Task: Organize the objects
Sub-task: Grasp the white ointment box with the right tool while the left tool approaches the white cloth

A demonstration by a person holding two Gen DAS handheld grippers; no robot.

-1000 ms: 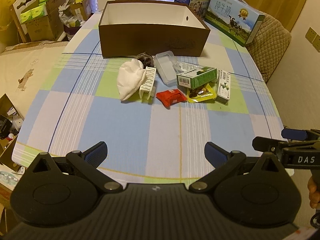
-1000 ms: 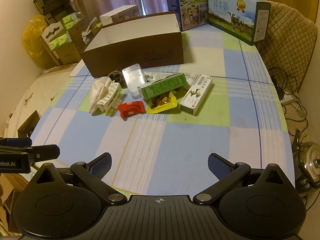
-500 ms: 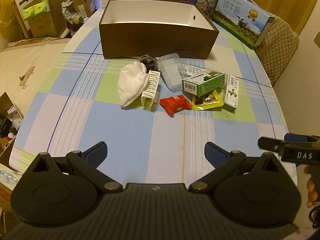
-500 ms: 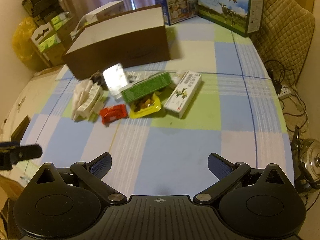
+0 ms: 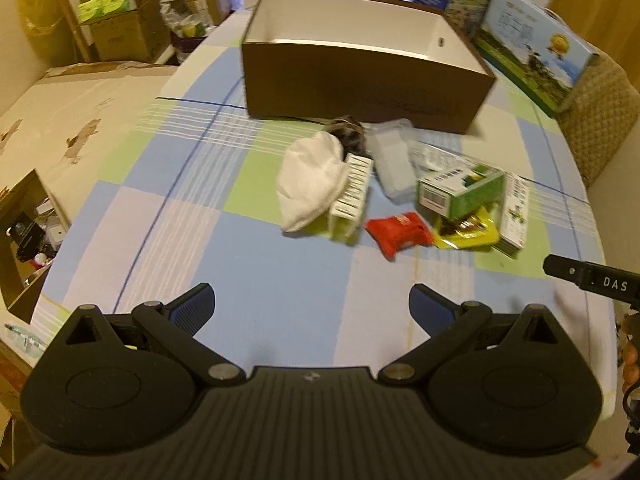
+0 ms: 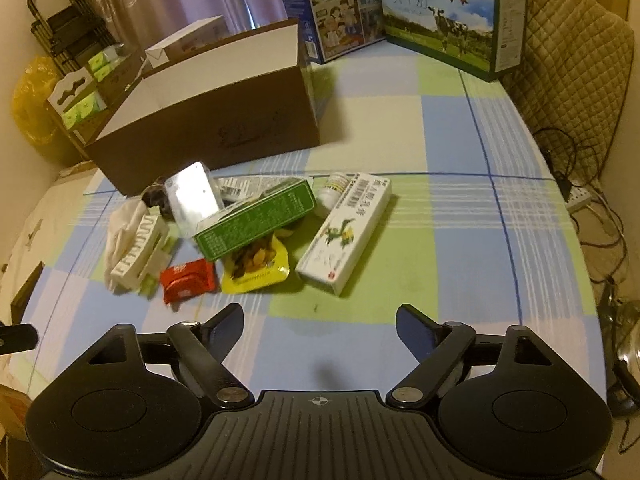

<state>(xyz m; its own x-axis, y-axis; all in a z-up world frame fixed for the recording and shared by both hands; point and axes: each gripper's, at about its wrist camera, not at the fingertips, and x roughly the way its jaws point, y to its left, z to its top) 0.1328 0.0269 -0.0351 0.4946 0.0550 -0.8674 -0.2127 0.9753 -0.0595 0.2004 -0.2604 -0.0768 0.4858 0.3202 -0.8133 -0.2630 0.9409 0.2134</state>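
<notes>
Both grippers hang above the near edge of the worktop [image 5: 248, 280] with their fingers spread wide and nothing between them: the left gripper [image 5: 311, 304] over the blue and white checks, the right gripper [image 6: 319, 326] closer to the clutter. The clutter lies mid-worktop, just in front of the open brown box [image 5: 360, 80], which stands toward the far edge; its floor is hidden behind its front wall in both views.

Leftmost in the heap is a white cloth [image 5: 310, 180], with a white ribbed plastic piece [image 5: 352, 188] leaning against it. A dark object [image 5: 348, 136] behind the cloth is mostly covered and too blurred to identify. A clear plastic case [image 6: 192, 196] glares in the right view. The green carton [image 6: 256, 220] rests tilted across a yellow snack packet [image 6: 256, 268], hiding its upper part; a red packet [image 6: 186, 280] lies beside that. The long white carton [image 6: 346, 232] covers most of a small white bottle [image 6: 334, 188]. A flat printed pack behind the green carton shows only a strip. Two milk cartons [image 6: 440, 16] stand at the far edge, tops cut off.
</notes>
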